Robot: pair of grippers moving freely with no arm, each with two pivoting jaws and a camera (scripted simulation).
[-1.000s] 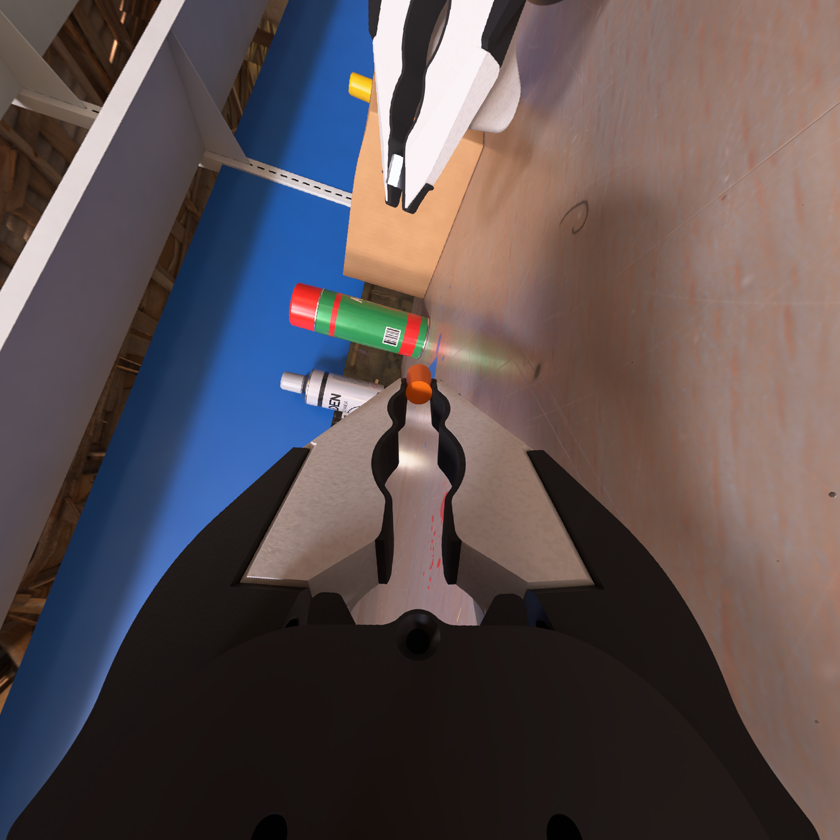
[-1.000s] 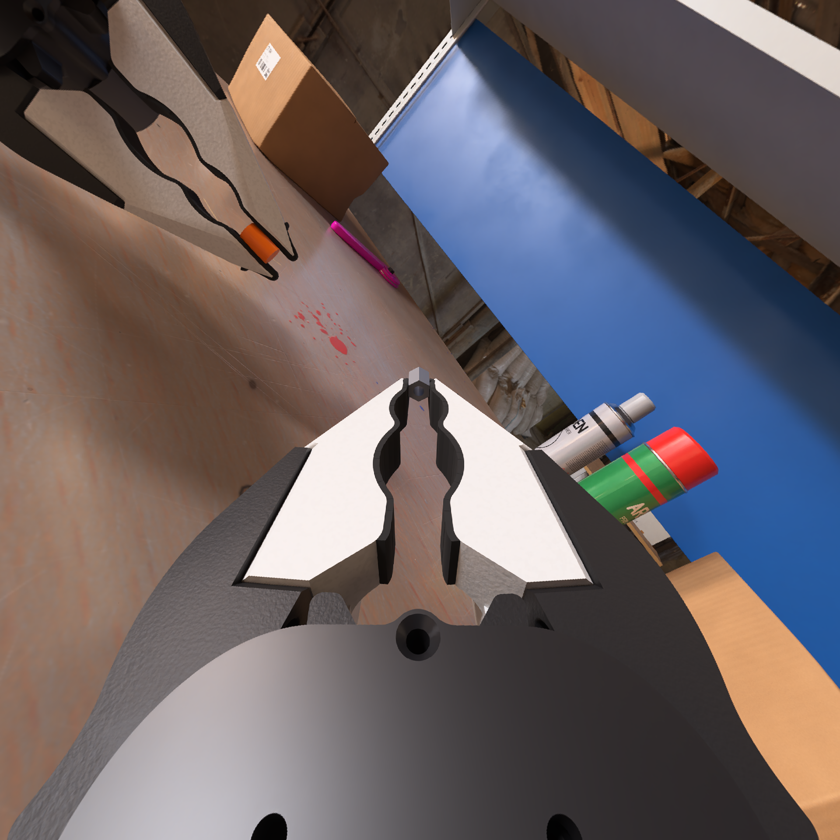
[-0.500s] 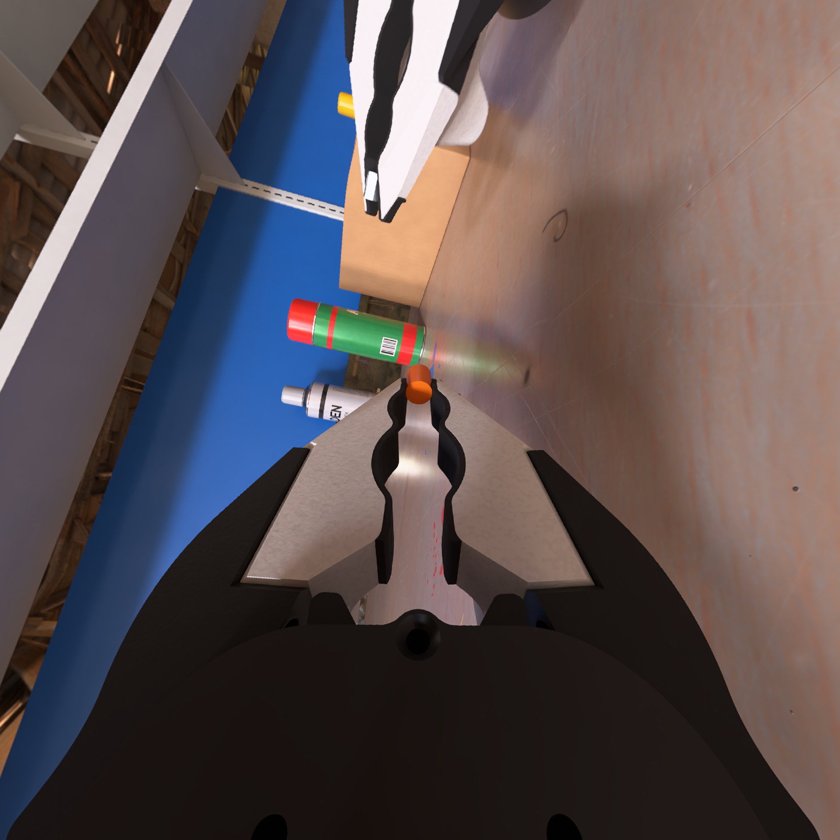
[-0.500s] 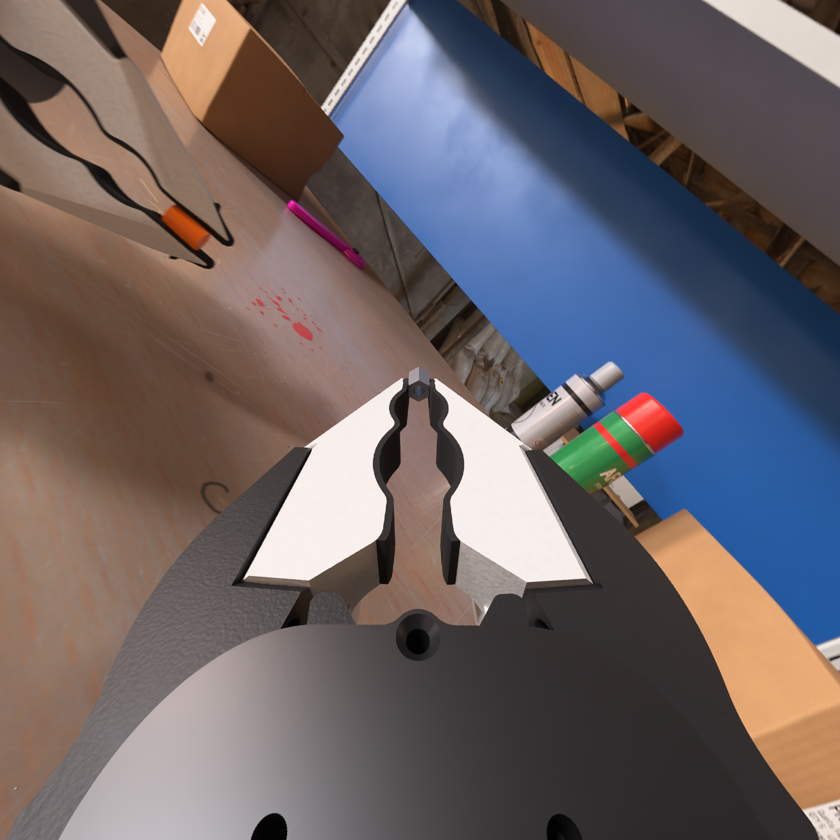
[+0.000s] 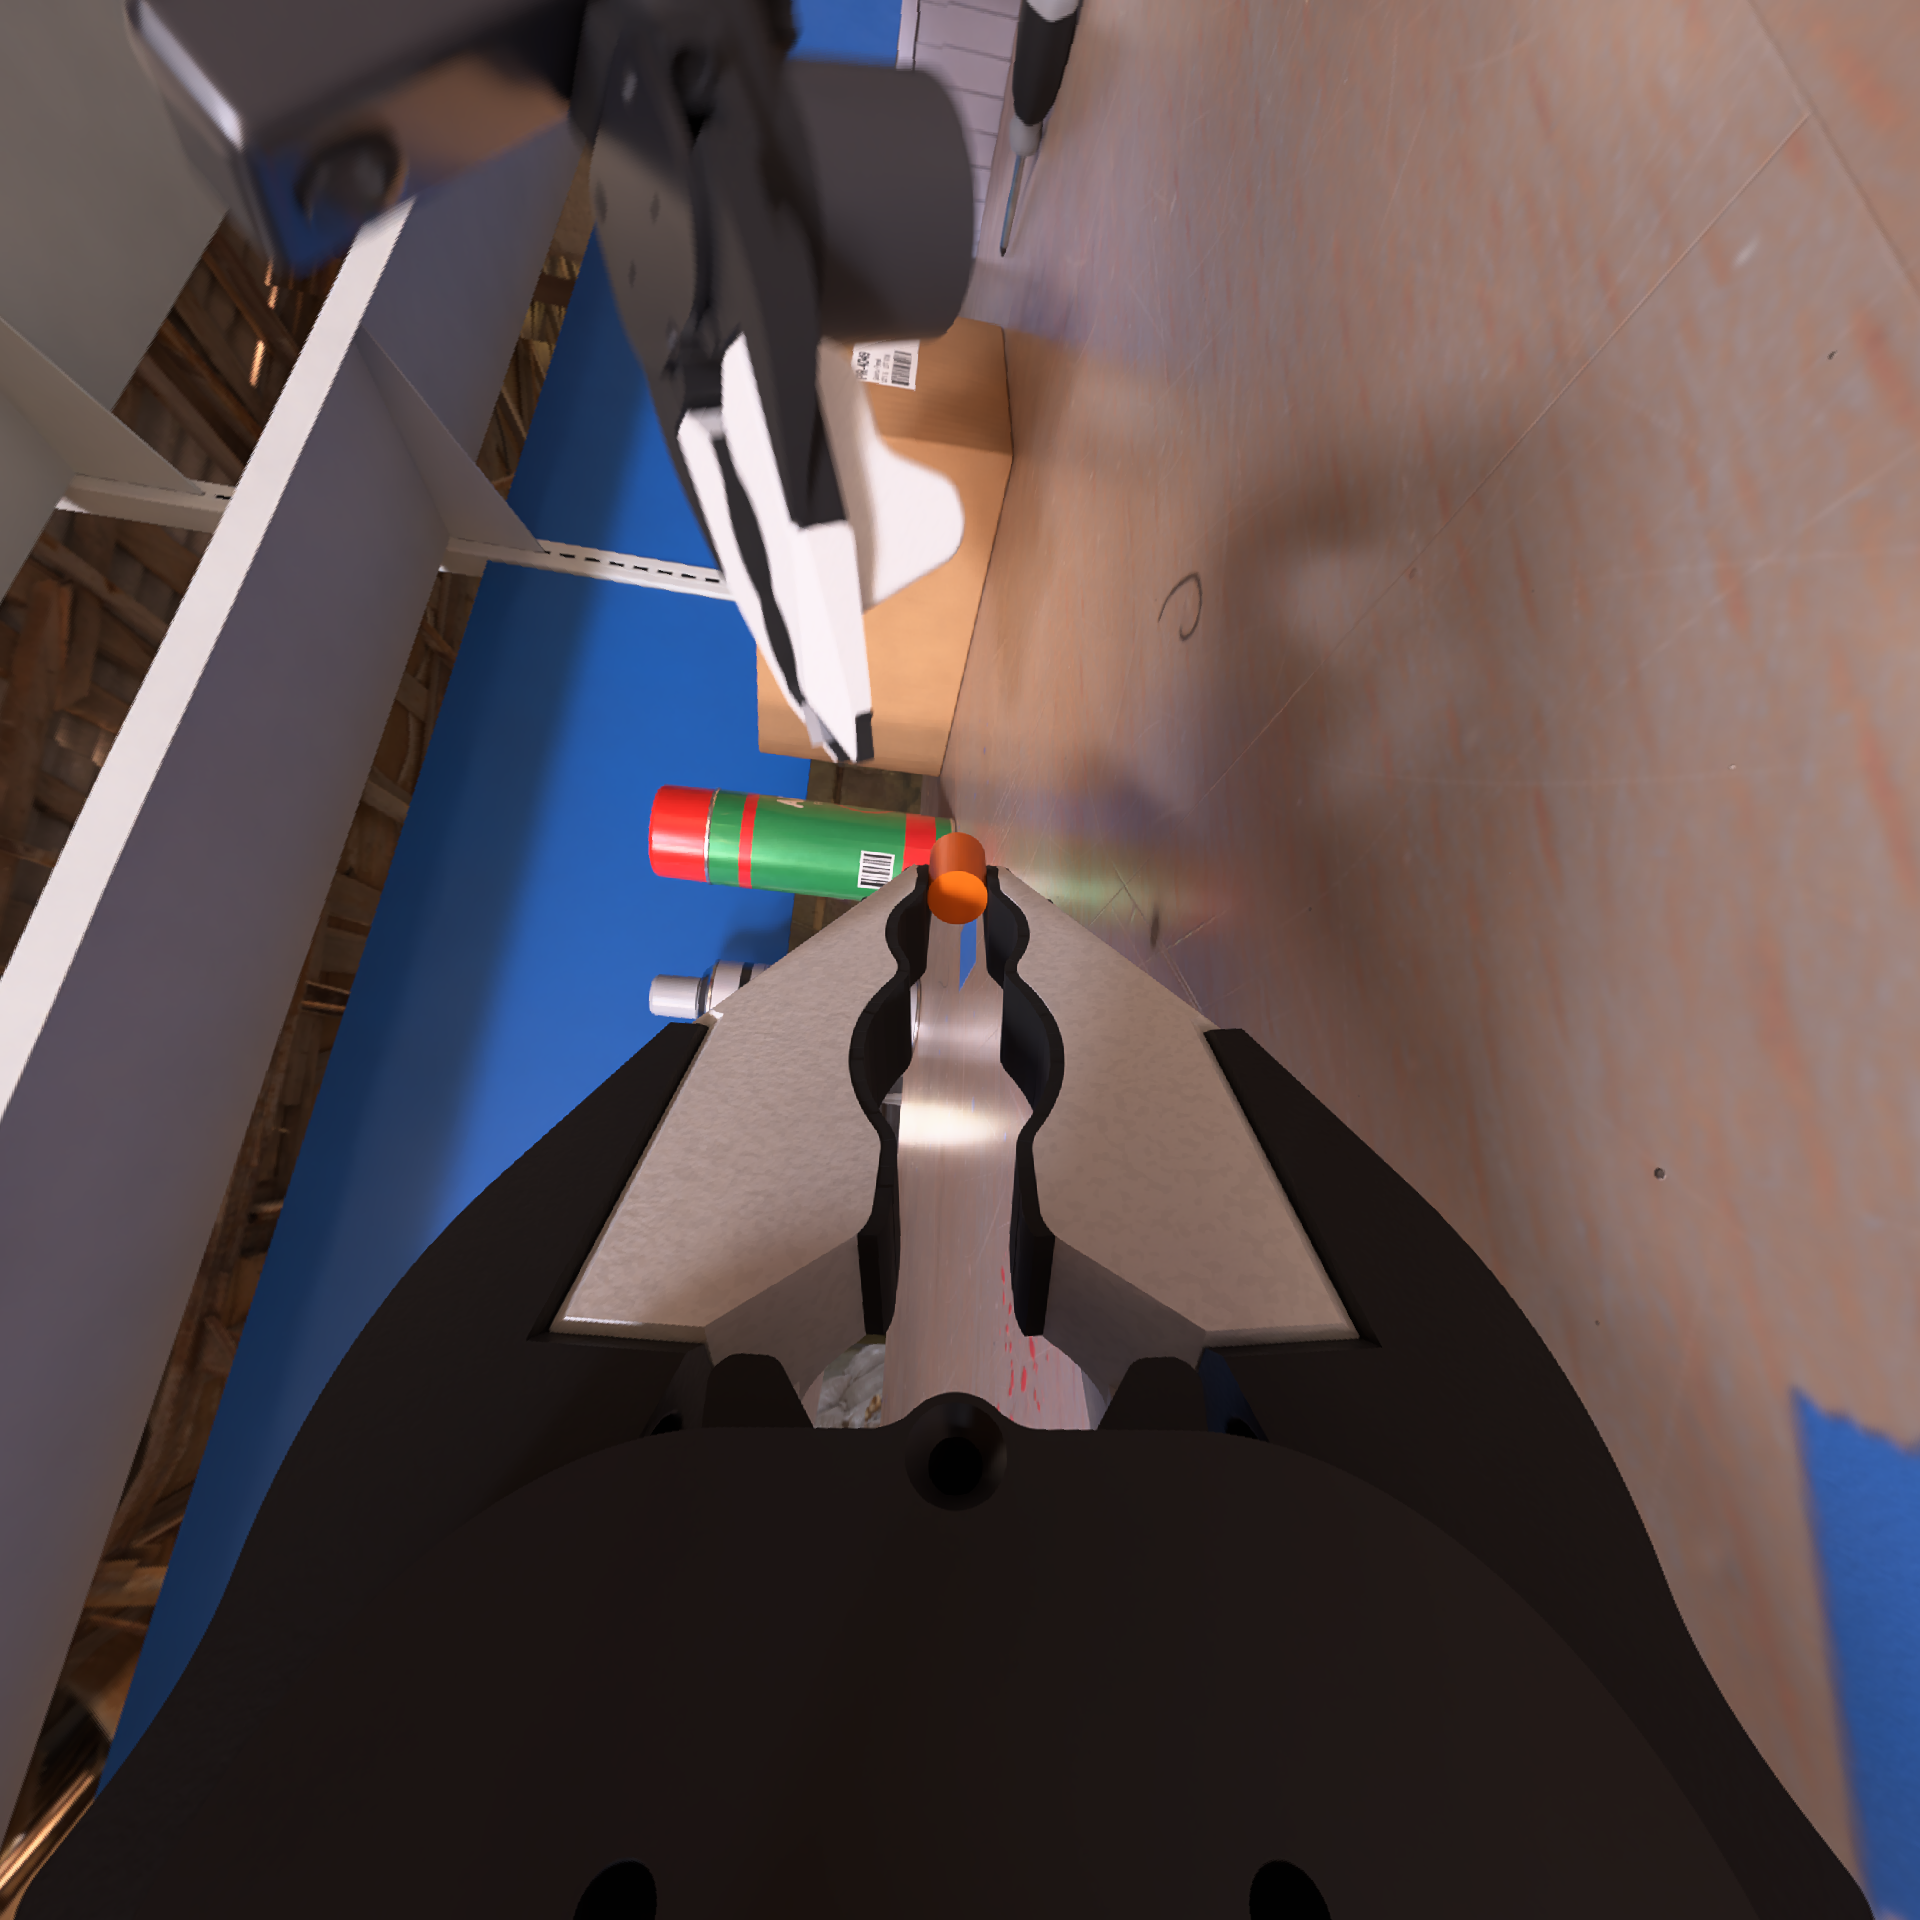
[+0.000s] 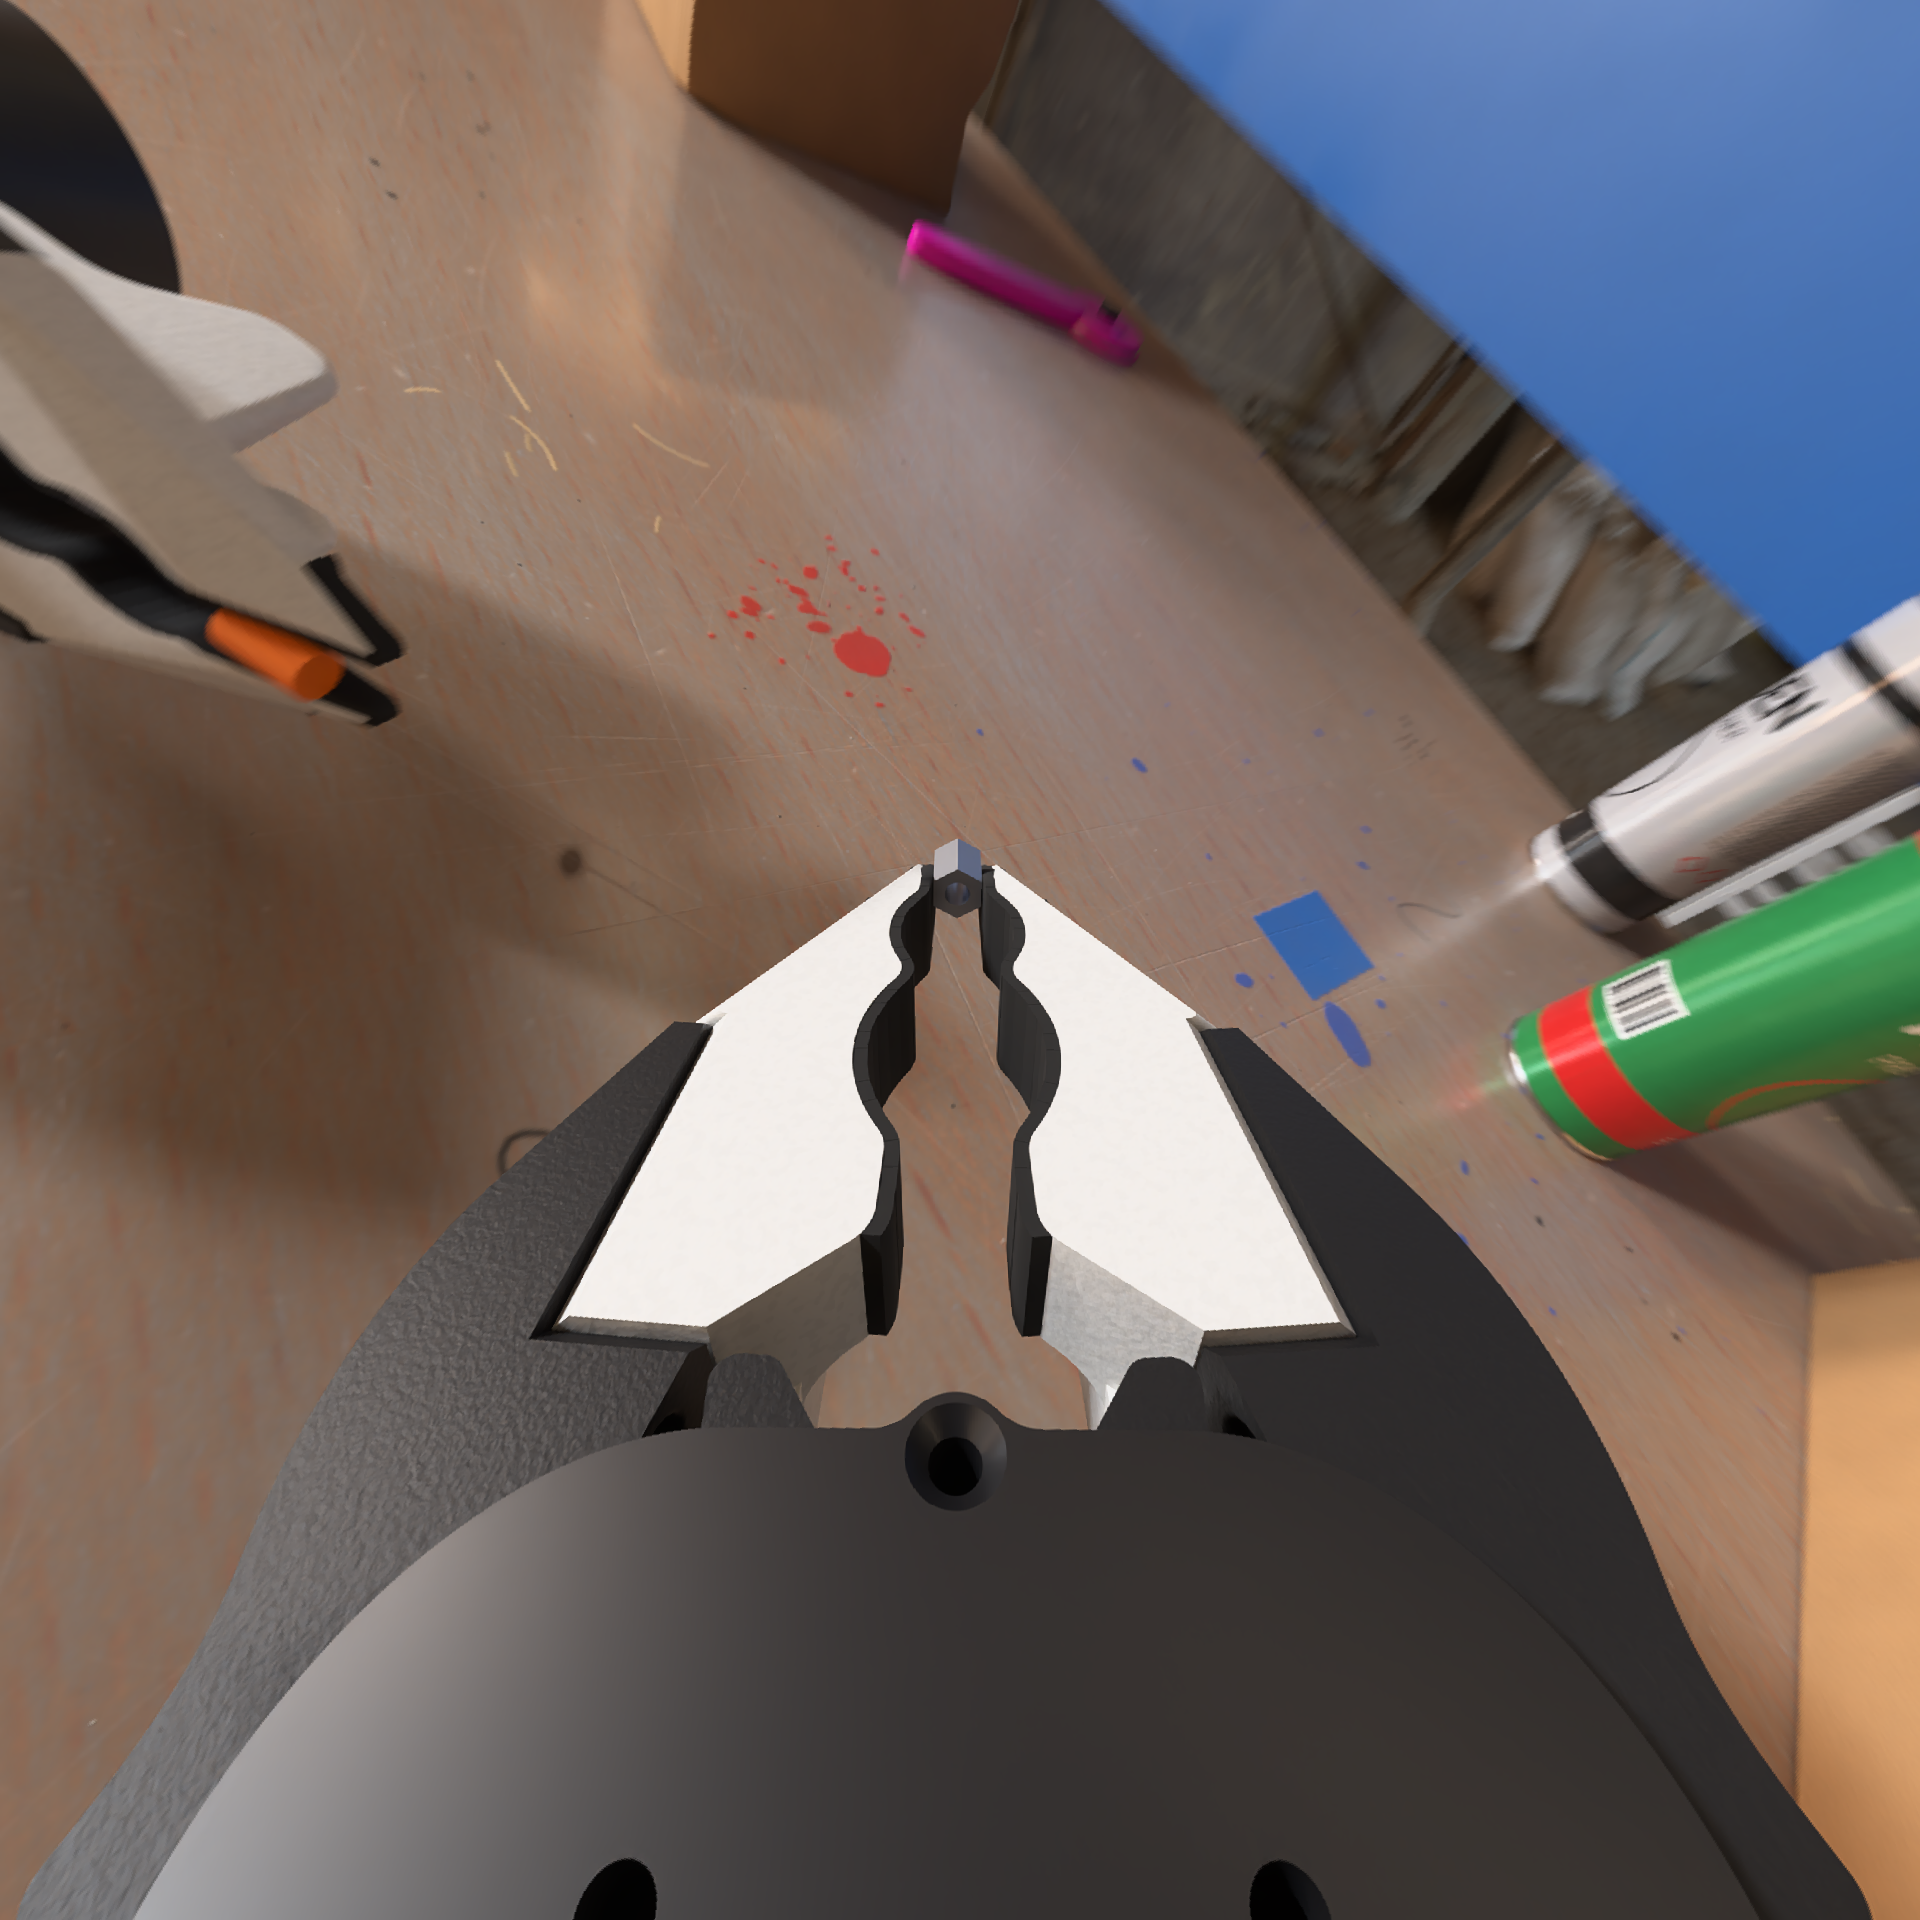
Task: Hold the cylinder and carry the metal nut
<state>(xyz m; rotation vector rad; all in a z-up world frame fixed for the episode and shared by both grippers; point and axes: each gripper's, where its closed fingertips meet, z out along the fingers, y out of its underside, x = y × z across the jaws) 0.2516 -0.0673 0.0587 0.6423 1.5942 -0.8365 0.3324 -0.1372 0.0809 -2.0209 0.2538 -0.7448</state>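
Right wrist view has swung down (nut (image 6: 957, 890) still pinched).

The tabletop (image 6: 520, 1039) is pale, scratched wood with a reddish grain. On it a splash of red paint (image 6: 860, 652) lies near the middle, with small blue paint drops (image 6: 1344, 1033) and a square of blue tape (image 6: 1313, 943) off to one side. At the far edge stand a green spray can with red bands (image 6: 1745, 1029) and, just beside it, a white spray can (image 6: 1714, 800). A magenta marker (image 6: 1018, 289) lies near a cardboard box (image 6: 831, 94); another cardboard box (image 6: 1860, 1507) sits by the green can
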